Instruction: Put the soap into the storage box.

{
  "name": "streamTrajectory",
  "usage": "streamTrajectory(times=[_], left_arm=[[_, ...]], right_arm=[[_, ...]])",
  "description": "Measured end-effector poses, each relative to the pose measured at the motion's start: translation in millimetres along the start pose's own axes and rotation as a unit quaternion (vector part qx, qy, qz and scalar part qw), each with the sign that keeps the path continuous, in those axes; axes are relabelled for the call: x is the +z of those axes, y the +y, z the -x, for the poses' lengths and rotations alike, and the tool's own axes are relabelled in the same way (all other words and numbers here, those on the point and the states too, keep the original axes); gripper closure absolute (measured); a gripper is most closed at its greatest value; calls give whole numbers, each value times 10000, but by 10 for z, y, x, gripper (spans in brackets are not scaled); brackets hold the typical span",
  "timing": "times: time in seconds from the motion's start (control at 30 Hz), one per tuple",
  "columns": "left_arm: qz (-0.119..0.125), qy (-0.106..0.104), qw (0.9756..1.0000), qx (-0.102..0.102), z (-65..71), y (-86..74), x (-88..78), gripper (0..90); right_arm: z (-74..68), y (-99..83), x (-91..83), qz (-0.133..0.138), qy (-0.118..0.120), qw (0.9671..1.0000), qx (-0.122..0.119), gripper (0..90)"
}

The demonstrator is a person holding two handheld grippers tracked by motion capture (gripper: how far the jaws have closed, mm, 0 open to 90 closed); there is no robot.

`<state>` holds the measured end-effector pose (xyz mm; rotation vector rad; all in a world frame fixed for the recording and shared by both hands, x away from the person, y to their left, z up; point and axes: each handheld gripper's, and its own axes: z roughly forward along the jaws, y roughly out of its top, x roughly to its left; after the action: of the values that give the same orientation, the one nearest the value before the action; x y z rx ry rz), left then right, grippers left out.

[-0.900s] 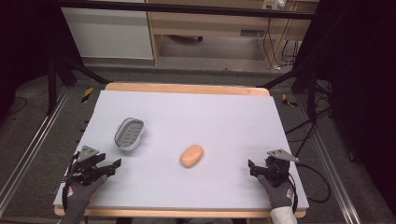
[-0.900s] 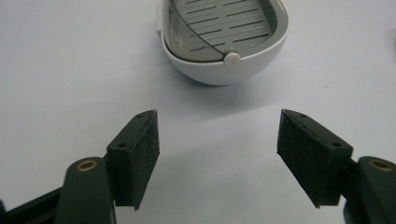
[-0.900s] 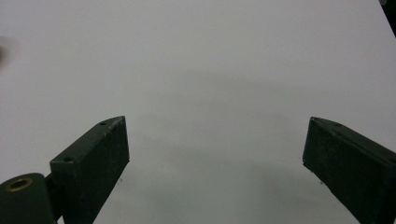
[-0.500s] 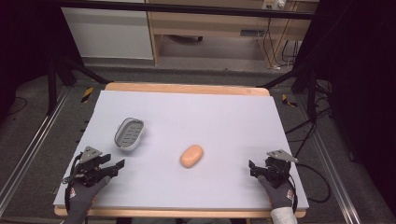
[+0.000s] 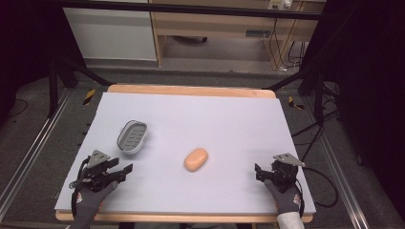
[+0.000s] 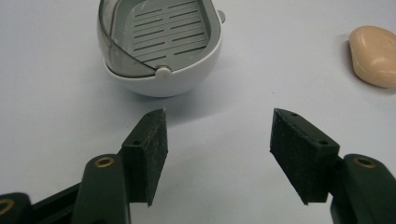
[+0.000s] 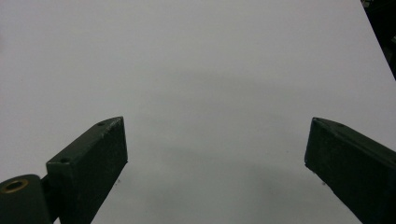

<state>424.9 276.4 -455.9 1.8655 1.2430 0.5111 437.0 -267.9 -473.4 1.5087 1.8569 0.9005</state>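
soap dish [image 5: 132,135] sits on the left half of the table [image 5: 229,119], well short of the far edge, its slotted grey insert facing up inside a white bowl-like shell. in the left gripper view the dish [image 6: 159,46] lies just ahead of the left gripper [image 6: 217,144], slightly toward its left jaw, so the hand appears lined up to approach it from the near side. the jaws stand apart with bare table between them and nothing clamped, a gap that looks narrower than the dish itself, so they would probably need to take its rim or open wider.

the bar of soap [image 5: 196,159] rests near the middle of the table, apart from the dish and to its right; it also shows at the upper right of the left gripper view [image 6: 376,56]. lying loose and flat, it seems placed to be lifted into the dish, whose open top faces upward to receive it.

the right gripper [image 5: 263,172] hovers low by the near right corner, well apart from both things. its jaws are spread wide in the right gripper view [image 7: 215,154], with plain table surface ahead, which suggests it is waiting rather than reaching.
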Motion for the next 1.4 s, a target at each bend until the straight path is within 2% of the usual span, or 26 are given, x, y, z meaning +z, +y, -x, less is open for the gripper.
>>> streamTrajectory(times=[0.8, 1.13, 1.4], left_arm=[[72, -169, 9996, 219, 234, 82, 50, 309], [166, -273, 9993, 178, 326, 142, 73, 300], [164, -378, 9986, 318, 432, 207, 107, 289]], right_arm=[[-38, 17, -25, 105, 69, 9999, -37, 57], [-48, 17, -16, 70, 63, 9999, -68, 56], [-56, 24, -23, 99, 65, 9999, -64, 54]])
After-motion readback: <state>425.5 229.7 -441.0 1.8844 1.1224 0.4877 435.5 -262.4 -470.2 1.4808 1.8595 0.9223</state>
